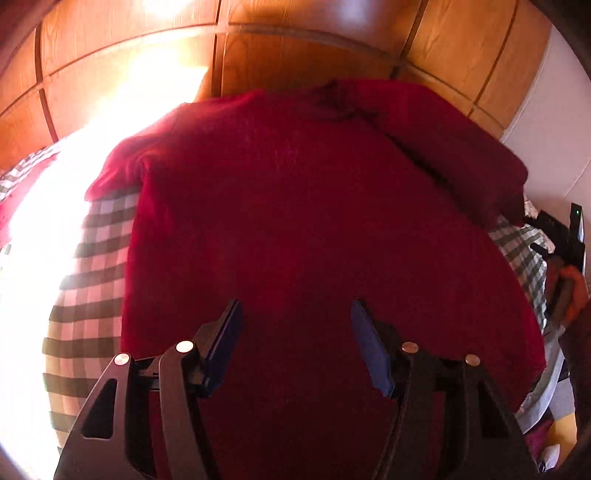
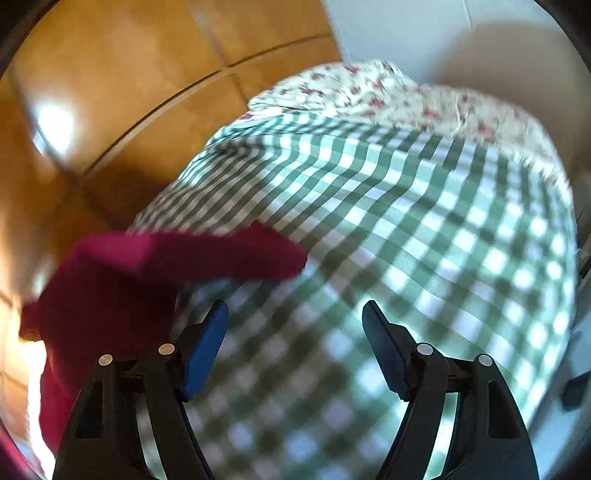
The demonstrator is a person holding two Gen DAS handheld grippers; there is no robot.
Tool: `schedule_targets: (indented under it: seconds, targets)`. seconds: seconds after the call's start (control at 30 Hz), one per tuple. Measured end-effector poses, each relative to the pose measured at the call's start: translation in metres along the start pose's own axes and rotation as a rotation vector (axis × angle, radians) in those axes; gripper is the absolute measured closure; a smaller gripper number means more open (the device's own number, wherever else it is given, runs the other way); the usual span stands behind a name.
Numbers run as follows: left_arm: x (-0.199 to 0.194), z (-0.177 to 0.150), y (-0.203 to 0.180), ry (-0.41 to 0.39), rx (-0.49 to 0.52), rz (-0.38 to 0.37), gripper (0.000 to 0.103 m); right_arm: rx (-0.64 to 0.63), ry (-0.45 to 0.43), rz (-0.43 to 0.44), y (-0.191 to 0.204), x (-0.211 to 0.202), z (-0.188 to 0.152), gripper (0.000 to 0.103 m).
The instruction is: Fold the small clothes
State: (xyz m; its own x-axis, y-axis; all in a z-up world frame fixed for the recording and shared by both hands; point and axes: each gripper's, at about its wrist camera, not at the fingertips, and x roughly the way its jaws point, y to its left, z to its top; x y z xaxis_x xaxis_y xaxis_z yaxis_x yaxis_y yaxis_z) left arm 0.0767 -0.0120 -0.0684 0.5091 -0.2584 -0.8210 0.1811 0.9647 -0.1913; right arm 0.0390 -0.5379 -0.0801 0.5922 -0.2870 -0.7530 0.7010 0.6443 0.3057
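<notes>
Red sweater (image 1: 295, 229): lies spread flat on the checked bedcover, body filling the middle of the left wrist view, neck at the far end; in the right wrist view it shows blurred at the left (image 2: 110, 291)
Sleeves: the left sleeve (image 1: 114, 173) sticks out to the left, its end over the checks; the right sleeve (image 1: 472, 173) runs out and down toward the right edge of the bed; in the right wrist view one sleeve (image 2: 229, 254) reaches right across the checks
Left gripper (image 1: 295, 341): hangs above the near part of the sweater, jaws wide apart, blue pads (image 1: 225, 347) with nothing between them; whether the tips touch the fabric cannot be told
Right gripper (image 2: 295, 343): over bare checked cloth just right of the sweater, jaws spread wide, blue pads (image 2: 205, 350) gripping nothing; from the left wrist view it shows dark at the far right edge (image 1: 569, 236), held by a hand (image 1: 574, 291)
Checked bedcover (image 2: 424, 229): green and white squares, covers the bed under the sweater; in the left wrist view it shows on either side of the garment (image 1: 92, 266), the left part washed out by strong sunlight
Flowered cloth (image 2: 399, 96): white with red blossoms, bunched at the far end of the bed beyond the checks
Wooden panels (image 1: 295, 55): warm brown, behind the bed, with a bright glare patch at the far left
White wall (image 2: 424, 33): to the far right beyond the flowered cloth
</notes>
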Motion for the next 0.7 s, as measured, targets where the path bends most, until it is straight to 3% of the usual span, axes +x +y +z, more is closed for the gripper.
schedule_targets:
  seconds: [0.1,0.17,0.23,0.33,0.47,0.7]
  targets:
    - [0.0,0.0,-0.005,0.005,-0.001,0.02,0.04,0.017,-0.01,0.006,0.008,0.021,0.009,0.033]
    - [0.003,-0.001,-0.009,0.008,-0.012,0.031,0.039,-0.019,-0.004,0.009,0.016,0.031,0.019,0.058]
    - [0.004,-0.005,-0.014,0.011,-0.026,0.033,0.038,-0.07,0.02,0.0,0.026,0.037,0.028,0.094]
    - [0.001,-0.01,-0.011,0.008,-0.024,0.039,0.038,-0.172,-0.017,-0.003,0.041,0.014,0.037,0.098]
    - [0.007,-0.008,-0.011,0.008,-0.009,0.043,0.035,-0.284,-0.127,0.012,0.053,-0.047,0.053,0.098]
    - [0.012,-0.004,-0.01,0.003,-0.037,0.029,0.035,-0.383,-0.27,-0.031,0.064,-0.141,0.095,0.101]
